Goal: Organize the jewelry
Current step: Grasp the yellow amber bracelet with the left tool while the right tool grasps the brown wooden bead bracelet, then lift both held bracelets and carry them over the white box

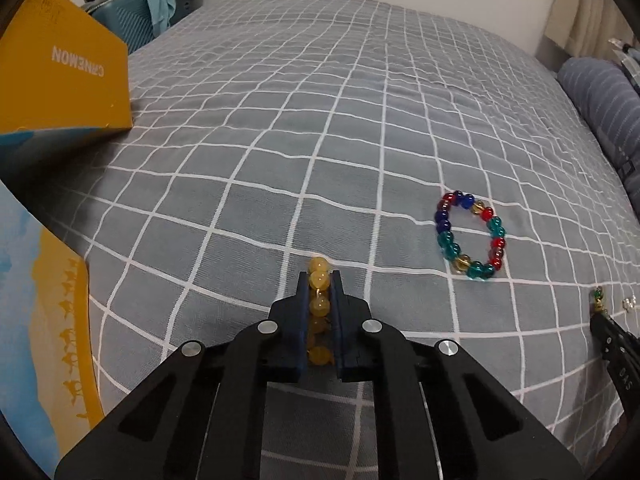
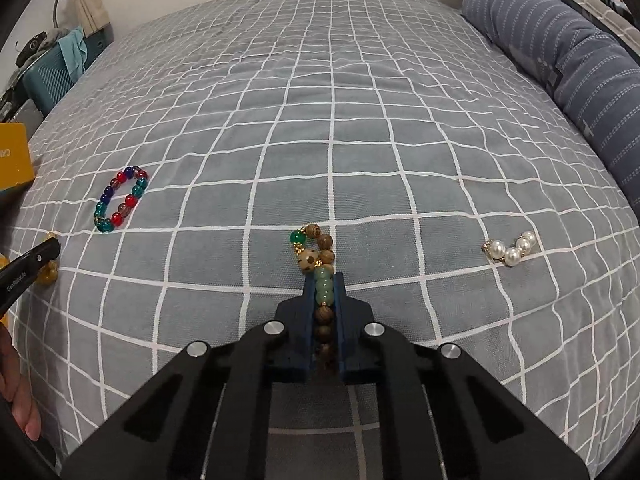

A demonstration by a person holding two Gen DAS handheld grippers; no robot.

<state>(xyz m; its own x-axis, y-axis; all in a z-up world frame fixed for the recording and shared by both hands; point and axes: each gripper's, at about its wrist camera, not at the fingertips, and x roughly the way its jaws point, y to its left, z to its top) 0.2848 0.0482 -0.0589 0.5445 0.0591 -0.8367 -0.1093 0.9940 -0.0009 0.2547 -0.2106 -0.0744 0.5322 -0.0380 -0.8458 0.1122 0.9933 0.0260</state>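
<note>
My left gripper (image 1: 319, 280) is shut on a yellow bead bracelet (image 1: 319, 304), held just above the grey checked bedspread (image 1: 280, 140). A red, blue and green glass bead bracelet (image 1: 470, 236) lies on the bed to its right; it also shows in the right wrist view (image 2: 120, 200). My right gripper (image 2: 324, 280) is shut on a brown wooden and green bead bracelet (image 2: 316, 256), whose far end rests on the bed. A pearl piece (image 2: 510, 249) lies to the right of it. The left gripper (image 2: 28, 272) shows at the right wrist view's left edge.
An orange box (image 1: 60, 76) stands at the left, with its open lid (image 1: 44, 320) near the left gripper. A blue striped bolster (image 2: 560, 64) runs along the bed's right side. A teal suitcase (image 1: 128, 20) with clothes stands beyond the bed's far left corner.
</note>
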